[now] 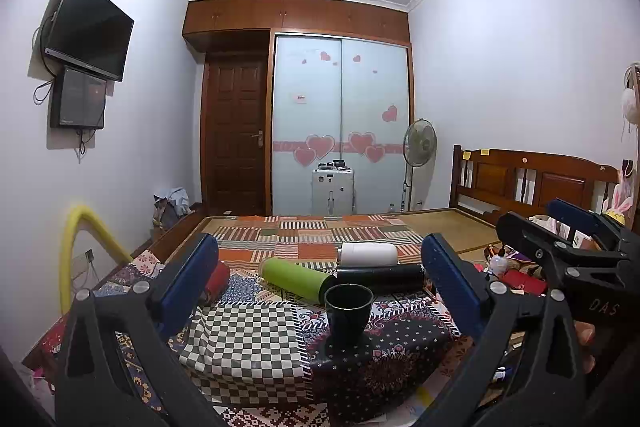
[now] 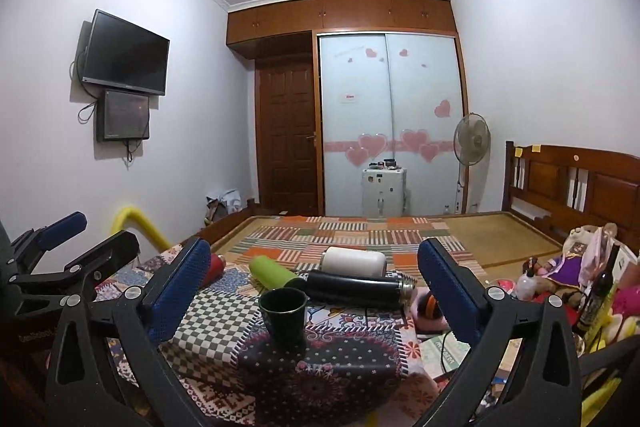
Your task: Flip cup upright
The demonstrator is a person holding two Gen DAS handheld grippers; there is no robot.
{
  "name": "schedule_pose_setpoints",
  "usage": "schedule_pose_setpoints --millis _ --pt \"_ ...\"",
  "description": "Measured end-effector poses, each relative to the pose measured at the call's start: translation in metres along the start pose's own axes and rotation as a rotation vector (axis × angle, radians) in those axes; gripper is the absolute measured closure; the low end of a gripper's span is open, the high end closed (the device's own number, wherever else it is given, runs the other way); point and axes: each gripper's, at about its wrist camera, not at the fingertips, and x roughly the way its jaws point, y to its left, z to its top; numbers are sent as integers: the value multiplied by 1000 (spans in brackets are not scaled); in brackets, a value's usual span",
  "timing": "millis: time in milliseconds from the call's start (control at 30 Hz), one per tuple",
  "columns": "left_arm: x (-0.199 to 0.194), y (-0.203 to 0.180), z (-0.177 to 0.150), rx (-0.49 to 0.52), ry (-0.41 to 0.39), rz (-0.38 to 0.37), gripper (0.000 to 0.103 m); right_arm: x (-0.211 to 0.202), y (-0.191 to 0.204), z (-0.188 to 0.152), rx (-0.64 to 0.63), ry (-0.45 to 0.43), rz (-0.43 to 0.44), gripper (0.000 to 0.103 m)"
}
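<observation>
The left hand-held gripper (image 1: pixel 320 283) is spread wide, its blue-padded fingers (image 1: pixel 188 283) standing well apart with nothing between them but open air. The right hand-held gripper (image 2: pixel 314 287) is spread the same way, its blue pads (image 2: pixel 452 291) clear of everything. In the left wrist view the right tool shows at the right edge, and in the right wrist view the left tool shows at the left edge, so the two sit side by side.

Just ahead of both, the dark cup (image 1: pixel 347 313) stands upright, mouth up, on a dark floral cloth (image 1: pixel 380 363) that lies on the bed. It touches neither gripper. Beside that cloth, to the left, lies a green-and-white checked cloth (image 1: pixel 244 339).

Right behind the cup lie four cylinders on their sides: a black flask (image 2: pixel 356 289) nearest, with a threaded metal neck at its right end; a green bottle (image 1: pixel 294 277) to its left, angled toward the cup; a white container (image 1: pixel 370 254) just beyond the black flask; and a red bottle (image 1: pixel 218 281) partly hidden behind the left finger.

Farther on, the patchwork blanket (image 1: pixel 320 231) covers the bed up to its wooden frame (image 1: pixel 532 183). Against the far wall stand a pale suitcase (image 1: pixel 333 190), a standing fan (image 1: pixel 419 143), a sliding wardrobe (image 1: pixel 340 123) with heart stickers and a brown door (image 1: pixel 236 135). A television (image 1: pixel 90 27) hangs on the left wall.
</observation>
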Motion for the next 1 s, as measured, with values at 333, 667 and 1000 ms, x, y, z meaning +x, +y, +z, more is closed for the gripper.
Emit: schedule_pose_setpoints --millis 333,667,1000 --pt "1 0 -1 1 -4 0 0 -2 -2 3 -1 -2 -4 0" --pt "0 -2 -3 1 -8 -3 0 -5 -3 6 4 -8 -2 0" --pt "0 -3 -2 2 -8 -7 0 -6 -4 7 13 -4 -3 0"
